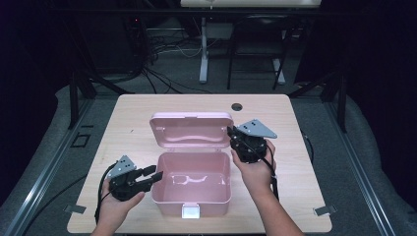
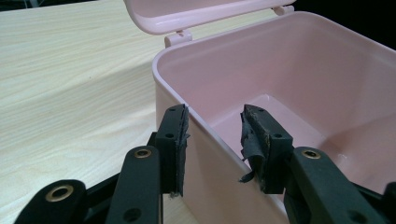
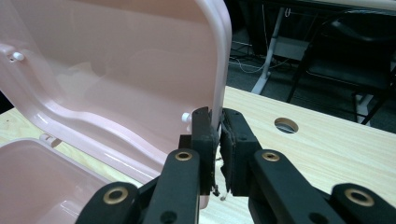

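Lid (image 3: 140, 70) between right gripper (image 3: 219, 135) pads (pinched).

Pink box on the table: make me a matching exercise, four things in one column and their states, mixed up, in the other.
Things:
1. lid
2. left tongs
3. right tongs
4. pink box

States:
A. astride the box's side wall, pads apart from it
B. empty inside
C. standing open
D. clamped on the lid's edge

Pairs: 1-C, 2-A, 3-D, 4-B
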The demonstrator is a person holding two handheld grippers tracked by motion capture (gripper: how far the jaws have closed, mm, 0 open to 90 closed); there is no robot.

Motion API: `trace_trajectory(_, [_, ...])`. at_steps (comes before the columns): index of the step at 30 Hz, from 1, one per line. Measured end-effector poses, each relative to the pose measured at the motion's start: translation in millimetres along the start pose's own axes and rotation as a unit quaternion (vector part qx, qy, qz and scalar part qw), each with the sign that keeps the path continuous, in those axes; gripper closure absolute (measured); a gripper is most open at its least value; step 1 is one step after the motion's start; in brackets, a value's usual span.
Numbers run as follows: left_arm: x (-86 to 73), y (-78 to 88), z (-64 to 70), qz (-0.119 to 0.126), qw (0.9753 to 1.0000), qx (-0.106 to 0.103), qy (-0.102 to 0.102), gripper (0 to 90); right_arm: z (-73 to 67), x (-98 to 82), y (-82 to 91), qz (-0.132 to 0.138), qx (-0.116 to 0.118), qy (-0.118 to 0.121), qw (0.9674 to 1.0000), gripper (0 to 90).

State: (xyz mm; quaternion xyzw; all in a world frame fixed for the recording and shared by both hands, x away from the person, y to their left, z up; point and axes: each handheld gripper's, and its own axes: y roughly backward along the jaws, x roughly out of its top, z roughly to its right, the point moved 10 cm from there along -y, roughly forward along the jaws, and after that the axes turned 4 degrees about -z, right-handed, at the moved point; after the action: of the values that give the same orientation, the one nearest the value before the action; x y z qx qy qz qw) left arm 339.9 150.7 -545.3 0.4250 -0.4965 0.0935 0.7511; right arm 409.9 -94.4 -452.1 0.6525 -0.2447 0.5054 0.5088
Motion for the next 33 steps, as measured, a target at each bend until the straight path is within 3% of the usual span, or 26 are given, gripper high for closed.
trace_trajectory(33, [-0.3, -0.6, 0.2, 0.005, 1.0000, 0.004, 0.000, 61.2, 12.9, 7.1, -27.6, -0.023, -0.010, -0.032, 0.9992, 85.0])
